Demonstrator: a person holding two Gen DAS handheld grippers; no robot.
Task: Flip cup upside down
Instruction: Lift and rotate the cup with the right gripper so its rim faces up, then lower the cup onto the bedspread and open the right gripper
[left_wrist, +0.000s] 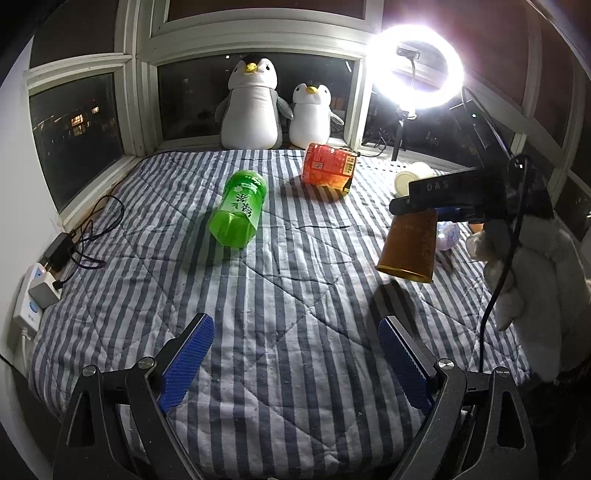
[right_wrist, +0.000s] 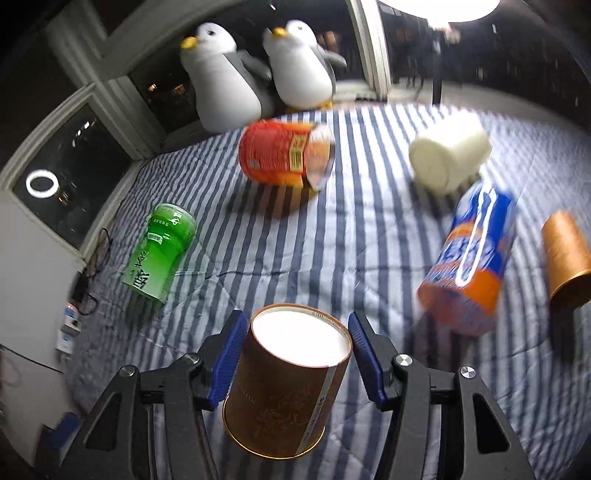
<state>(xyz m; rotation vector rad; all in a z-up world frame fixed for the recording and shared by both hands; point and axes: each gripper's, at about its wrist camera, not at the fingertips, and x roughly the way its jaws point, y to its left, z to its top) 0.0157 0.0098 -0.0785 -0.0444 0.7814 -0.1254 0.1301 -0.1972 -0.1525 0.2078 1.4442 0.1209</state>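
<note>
brown paper cup (right_wrist: 286, 387) is gripped between the blue pads (right_wrist: 226, 360) of the right gripper (right_wrist: 293, 360), nearest the right wrist camera; white base is turned toward the lens, gold-rimmed mouth is pointed down and toward the camera. in the left wrist view the same cup (left_wrist: 408, 242) is seen held above the striped quilt (left_wrist: 277, 295) at the right, tilted, mouth down, not touching the cloth. left gripper (left_wrist: 295, 363) is spread wide with nothing between its pads, hovering over the near quilt. green tea bottle (left_wrist: 238, 206) is laid on its side at centre left; red-orange bottle (left_wrist: 328, 168) is laid on its side farther back. two penguin plush toys (left_wrist: 253, 107) are propped at the far window. ring light (left_wrist: 417, 66) is lit at far right. power strip (left_wrist: 31, 299) with cables is seen at the near left edge. in the right wrist view a white cup (right_wrist: 448, 155), a blue-orange bottle (right_wrist: 471, 258) and a second brown cup (right_wrist: 567, 254) are seen lying on the right, all blurred.
</note>
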